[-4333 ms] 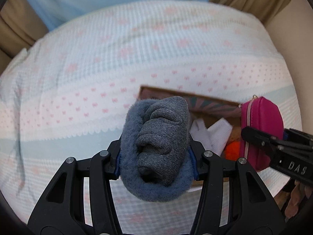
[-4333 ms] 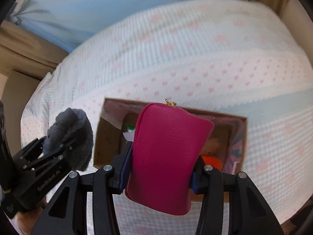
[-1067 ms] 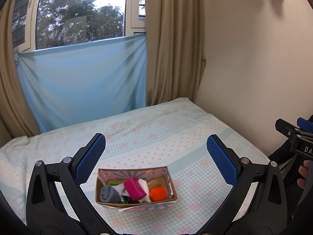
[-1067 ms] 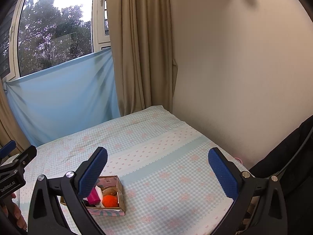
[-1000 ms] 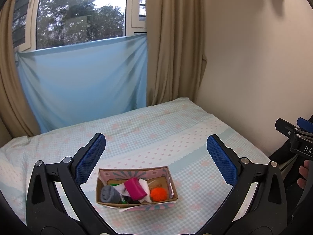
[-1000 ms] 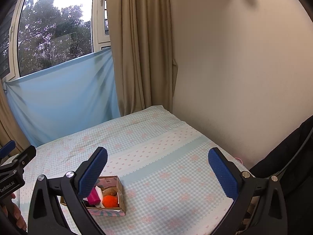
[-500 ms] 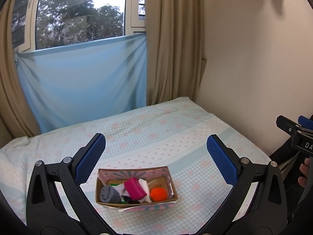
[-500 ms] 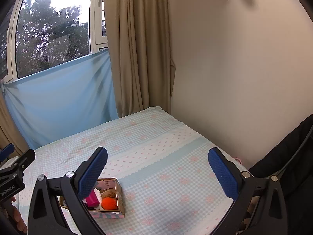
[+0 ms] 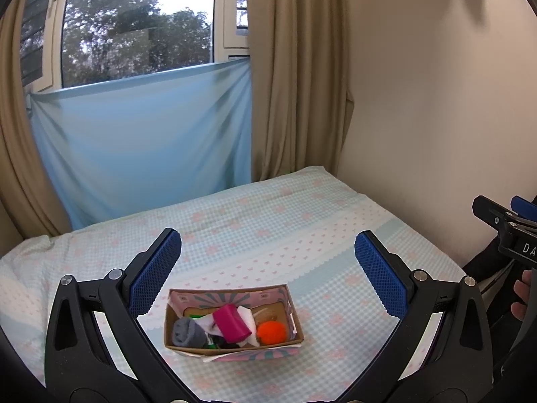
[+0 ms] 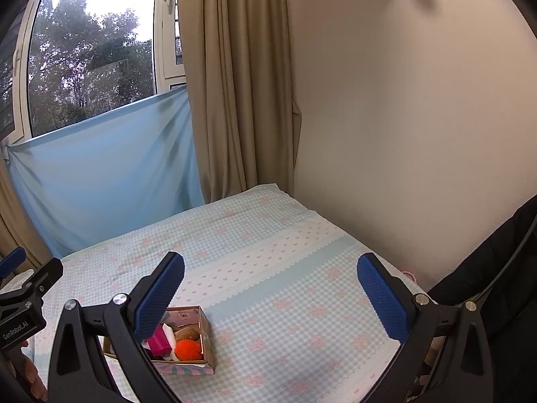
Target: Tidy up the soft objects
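A cardboard box (image 9: 235, 342) on the bed (image 9: 302, 221) holds a grey sock roll (image 9: 188, 332), magenta pouch (image 9: 231, 323) and orange pompom (image 9: 271, 332). Left gripper (image 9: 267, 280) and right gripper (image 10: 271, 294) hover above, fingers wide apart, empty.

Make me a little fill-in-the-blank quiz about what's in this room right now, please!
1. The cardboard box sits on the ____.
2. The fluffy ball in the box is coloured ____.
3. The pink pouch lies ____ the box.
4. Both the left gripper and the right gripper are ____ and empty.

Answers: bed; orange; inside; open
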Demonstrator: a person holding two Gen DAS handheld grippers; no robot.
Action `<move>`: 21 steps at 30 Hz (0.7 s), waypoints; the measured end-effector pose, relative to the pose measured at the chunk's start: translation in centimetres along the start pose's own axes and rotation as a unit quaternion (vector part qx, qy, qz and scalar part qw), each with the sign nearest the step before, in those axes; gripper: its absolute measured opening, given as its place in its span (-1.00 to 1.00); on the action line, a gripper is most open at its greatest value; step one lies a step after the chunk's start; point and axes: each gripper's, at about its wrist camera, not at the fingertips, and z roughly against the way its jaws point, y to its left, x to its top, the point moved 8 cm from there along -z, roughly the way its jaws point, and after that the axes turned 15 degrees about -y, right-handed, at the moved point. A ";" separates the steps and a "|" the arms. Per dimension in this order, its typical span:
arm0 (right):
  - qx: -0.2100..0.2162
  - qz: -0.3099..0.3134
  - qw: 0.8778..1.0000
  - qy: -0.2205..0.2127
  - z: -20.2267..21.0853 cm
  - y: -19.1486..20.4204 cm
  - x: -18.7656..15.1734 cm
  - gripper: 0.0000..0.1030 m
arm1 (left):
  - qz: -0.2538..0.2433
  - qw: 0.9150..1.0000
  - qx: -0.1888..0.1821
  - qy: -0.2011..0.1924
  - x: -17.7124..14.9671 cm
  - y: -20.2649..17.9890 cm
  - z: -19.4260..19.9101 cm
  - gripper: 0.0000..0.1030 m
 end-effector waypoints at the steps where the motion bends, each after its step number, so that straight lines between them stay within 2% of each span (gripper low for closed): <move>1: 0.000 0.001 1.000 -0.002 0.1 0.0 0.0 0.99 | 0.000 1.000 0.001 0.000 0.0 0.0 0.1 1.00; 6: 0.002 0.001 1.000 -0.003 -0.1 0.1 0.1 0.99 | 0.003 1.000 0.003 0.002 -0.1 -0.2 0.5 1.00; 21: 0.002 -0.002 1.000 -0.012 0.4 -0.3 0.1 0.99 | -0.010 1.000 0.003 -0.026 0.8 -0.9 2.0 1.00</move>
